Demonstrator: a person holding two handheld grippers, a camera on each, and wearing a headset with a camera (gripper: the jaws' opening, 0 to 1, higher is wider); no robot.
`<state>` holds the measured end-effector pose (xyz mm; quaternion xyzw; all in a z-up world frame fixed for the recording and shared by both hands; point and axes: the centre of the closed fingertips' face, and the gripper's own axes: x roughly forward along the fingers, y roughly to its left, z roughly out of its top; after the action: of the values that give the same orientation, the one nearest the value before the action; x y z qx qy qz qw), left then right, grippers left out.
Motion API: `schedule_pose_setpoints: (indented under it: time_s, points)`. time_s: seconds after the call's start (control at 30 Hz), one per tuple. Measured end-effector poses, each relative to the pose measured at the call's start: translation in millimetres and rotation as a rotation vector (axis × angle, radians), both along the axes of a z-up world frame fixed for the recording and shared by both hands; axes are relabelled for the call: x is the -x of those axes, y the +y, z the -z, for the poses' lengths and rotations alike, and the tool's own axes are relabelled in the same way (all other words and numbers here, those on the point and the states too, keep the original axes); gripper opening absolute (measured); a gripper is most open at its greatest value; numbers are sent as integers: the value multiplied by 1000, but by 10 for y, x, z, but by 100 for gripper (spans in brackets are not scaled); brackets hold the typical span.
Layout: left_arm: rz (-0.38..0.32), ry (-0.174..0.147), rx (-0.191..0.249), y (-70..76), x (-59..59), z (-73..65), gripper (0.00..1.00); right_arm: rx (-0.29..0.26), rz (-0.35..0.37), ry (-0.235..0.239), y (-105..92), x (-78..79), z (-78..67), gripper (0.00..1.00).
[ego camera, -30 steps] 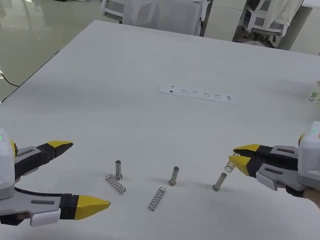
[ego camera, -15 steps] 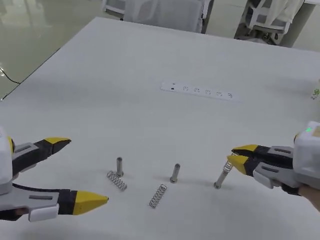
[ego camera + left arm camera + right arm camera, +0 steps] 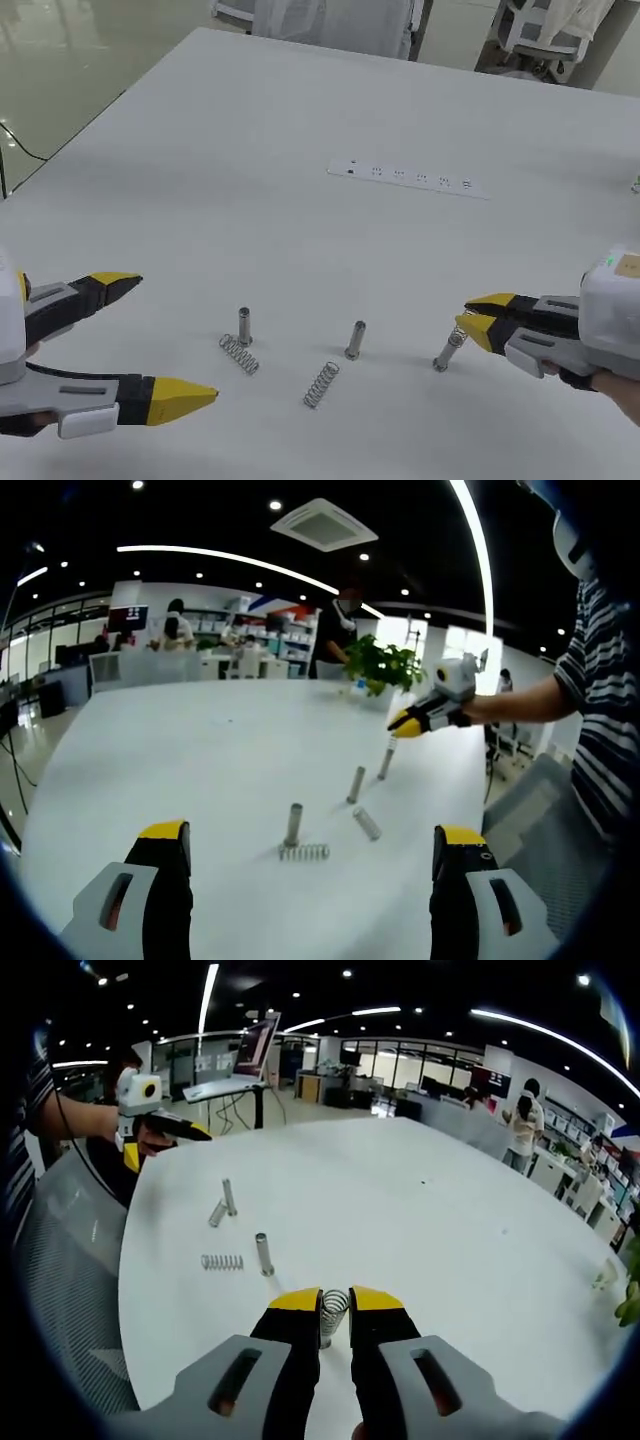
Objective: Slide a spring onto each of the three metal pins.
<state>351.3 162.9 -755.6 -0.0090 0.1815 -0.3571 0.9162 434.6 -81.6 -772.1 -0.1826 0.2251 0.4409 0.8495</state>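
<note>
Right gripper view: right gripper [image 3: 336, 1300] clamps spring [image 3: 335, 1304]; pin [image 3: 441, 361] mostly hidden.

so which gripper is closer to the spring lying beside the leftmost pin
Left. The left gripper sits open just left of that spring in the head view; the right gripper is over at the farthest pin, shut on another spring.

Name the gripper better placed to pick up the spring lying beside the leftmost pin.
Left. The left gripper is open and nearest that spring; the right gripper is shut on a second spring at the far pin.
</note>
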Motion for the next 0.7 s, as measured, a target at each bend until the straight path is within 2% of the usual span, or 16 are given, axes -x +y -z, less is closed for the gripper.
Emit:
schedule_pose_setpoints:
  time_s: [0.33, 0.7]
  points:
    - [-1, 4, 3, -4, 16, 3, 98, 47, -9, 19, 10, 1, 283, 8]
    - [-7, 7, 2, 2, 17, 5, 97, 69, -11, 32, -14, 5, 418, 8]
